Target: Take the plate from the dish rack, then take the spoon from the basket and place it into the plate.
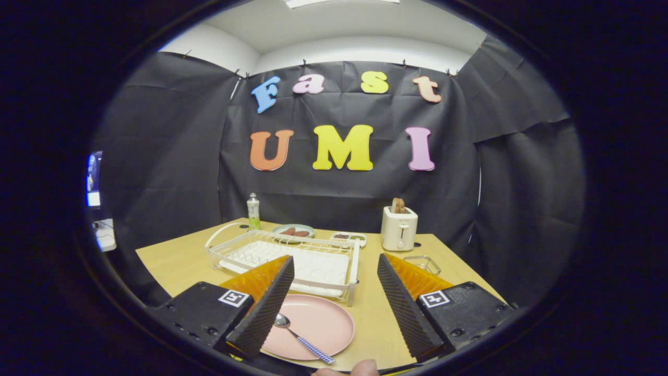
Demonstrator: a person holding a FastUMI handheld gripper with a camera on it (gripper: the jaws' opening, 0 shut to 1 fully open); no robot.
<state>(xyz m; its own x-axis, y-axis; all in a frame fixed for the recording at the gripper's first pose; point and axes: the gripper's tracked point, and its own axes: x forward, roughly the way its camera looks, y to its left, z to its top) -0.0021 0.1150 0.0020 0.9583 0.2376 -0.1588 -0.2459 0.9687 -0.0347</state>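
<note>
Pink plate [313, 325]: lies flat on the table just ahead of your fingers and between them, its near-left edge hidden behind one finger. It sits out of the dish rack [284, 258], close in front of the rack's near rail, so the first step looks done.

Spoon [302, 338]: rests on the plate, bowl toward the finger beside it, checked handle running out across the plate's near rim. Placement appears complete; nothing is left to carry.

Gripper [334, 308]: your fingers are spread wide with nothing between them but the plate and spoon below; released, touching neither as far as can be told. A fingertip of your hand [350, 368] shows at the near edge.

Dish rack: white wire, beyond the fingers, a white tray inside, no dishes standing in it.

Table [172, 263]: pale wood, bare at its near-left part.

Beyond the rack: a small plate [293, 231] holding something brown, a divided dish [348, 238], a green bottle [253, 211]. Beyond the other finger: a cream toaster [399, 228] with bread standing in its slot, and a clear box [422, 262] just past that finger.

Room: black cloth wall behind, white ceiling above.
</note>
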